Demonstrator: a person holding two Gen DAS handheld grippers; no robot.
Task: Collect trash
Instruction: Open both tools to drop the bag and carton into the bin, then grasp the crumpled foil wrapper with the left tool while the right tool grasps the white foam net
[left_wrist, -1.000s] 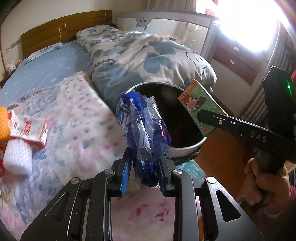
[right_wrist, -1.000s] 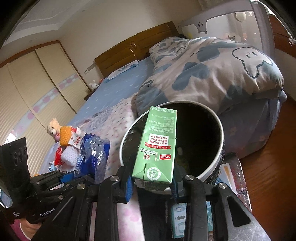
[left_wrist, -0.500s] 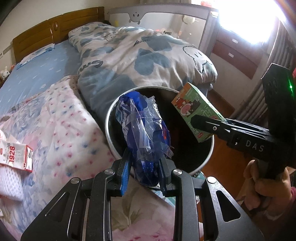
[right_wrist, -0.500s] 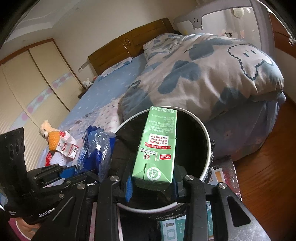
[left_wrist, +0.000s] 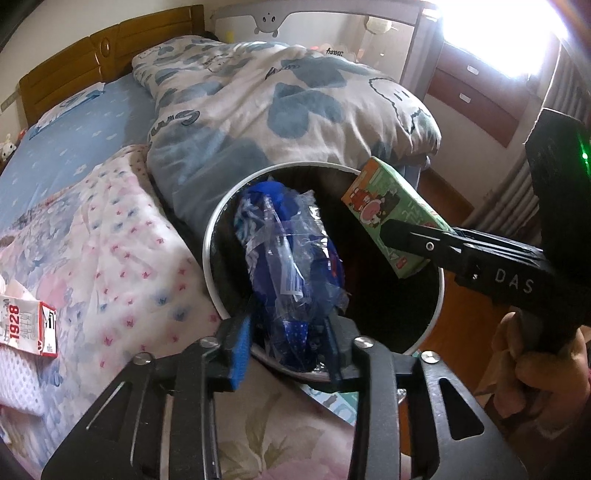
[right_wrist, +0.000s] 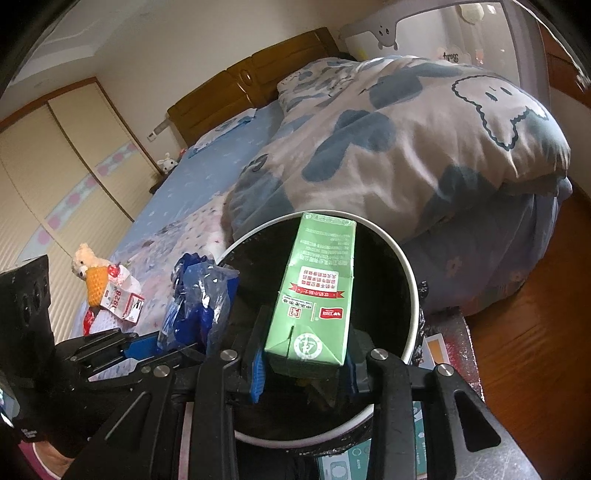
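Left gripper (left_wrist: 286, 349), jaws just widening, seemingly loose around blue wrapper (left_wrist: 291, 266) over bin (left_wrist: 209, 236).

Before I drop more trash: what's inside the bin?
The bin looks dark inside, with some debris low down. The green carton and both grippers cover much of it, so how full it is can't be seen.

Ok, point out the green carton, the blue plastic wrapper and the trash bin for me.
green carton (right_wrist: 317, 295): right wrist view, on its printed face above the jaws.
blue plastic wrapper (left_wrist: 291, 273): left wrist view, on its crumpled middle.
trash bin (right_wrist: 413, 295): right wrist view, on its white rim at the right.
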